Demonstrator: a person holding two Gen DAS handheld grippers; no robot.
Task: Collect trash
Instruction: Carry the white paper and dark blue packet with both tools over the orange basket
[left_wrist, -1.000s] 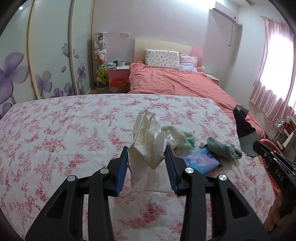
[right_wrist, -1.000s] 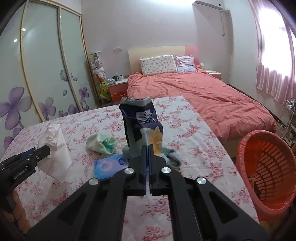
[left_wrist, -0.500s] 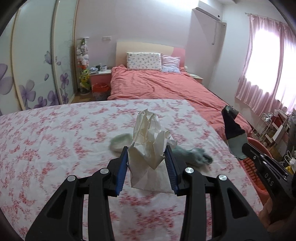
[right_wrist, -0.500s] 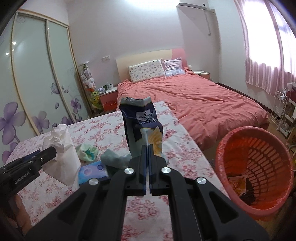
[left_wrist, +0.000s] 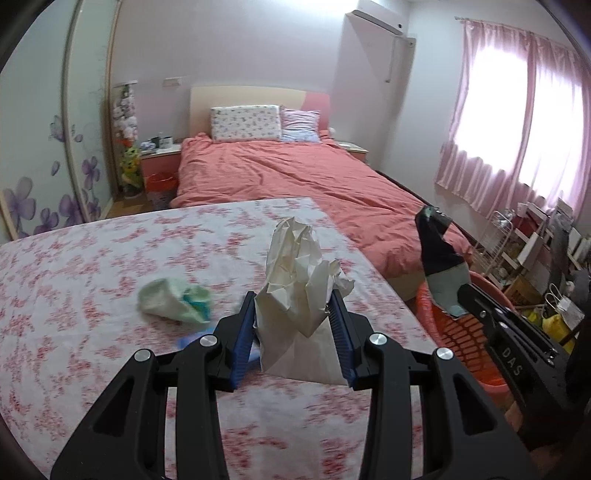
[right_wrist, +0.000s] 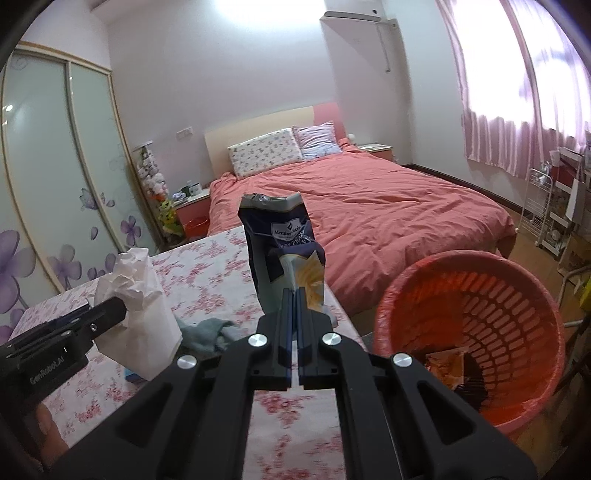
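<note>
Jaws of the left gripper (left_wrist: 293, 328) pinch a crumpled white paper bag (left_wrist: 301, 291) above the flowery table's right edge, while the right gripper (right_wrist: 294, 317) squeezes a dark blue snack bag (right_wrist: 282, 251) beside the orange plastic basket (right_wrist: 476, 332).

Both tools swung right along the tabletop (left_wrist: 92, 258); the orange basket (right_wrist: 469, 295) is way closer now, with trash visible inside it.
</note>
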